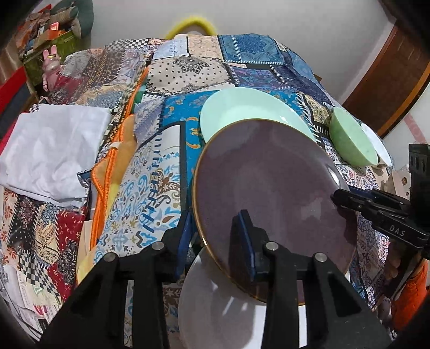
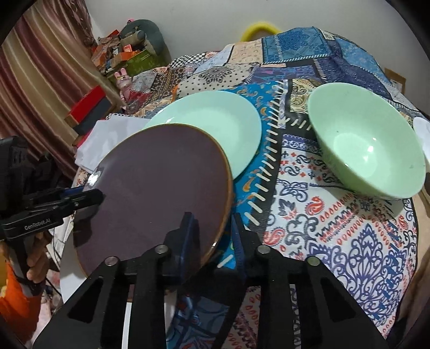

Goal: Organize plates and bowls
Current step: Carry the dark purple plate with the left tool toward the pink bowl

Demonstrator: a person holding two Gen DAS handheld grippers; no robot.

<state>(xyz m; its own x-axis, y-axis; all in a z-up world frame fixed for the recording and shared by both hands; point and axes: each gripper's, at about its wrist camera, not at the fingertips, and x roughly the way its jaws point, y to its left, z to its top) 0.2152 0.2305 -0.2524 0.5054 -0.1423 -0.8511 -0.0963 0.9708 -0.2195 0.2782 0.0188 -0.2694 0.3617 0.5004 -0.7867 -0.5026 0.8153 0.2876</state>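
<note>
A purple plate with a gold rim (image 1: 271,193) (image 2: 158,193) is held tilted above the table by both grippers. My left gripper (image 1: 215,241) is shut on its near-left rim. My right gripper (image 2: 215,236) is shut on its right rim and also shows in the left wrist view (image 1: 341,197). A mint plate (image 1: 250,107) (image 2: 215,126) lies on the patchwork cloth behind it. A white plate (image 1: 215,303) lies below the purple plate. A green bowl (image 2: 368,145) (image 1: 349,137) sits to the right, with a white bowl (image 1: 376,142) behind it.
A white cloth (image 1: 51,150) and an orange-edged cloth (image 1: 118,150) lie on the left of the patchwork table cover (image 2: 349,228). Boxes and a pink rabbit toy (image 1: 51,67) stand at the far left. A yellow ring (image 1: 193,22) shows behind the table.
</note>
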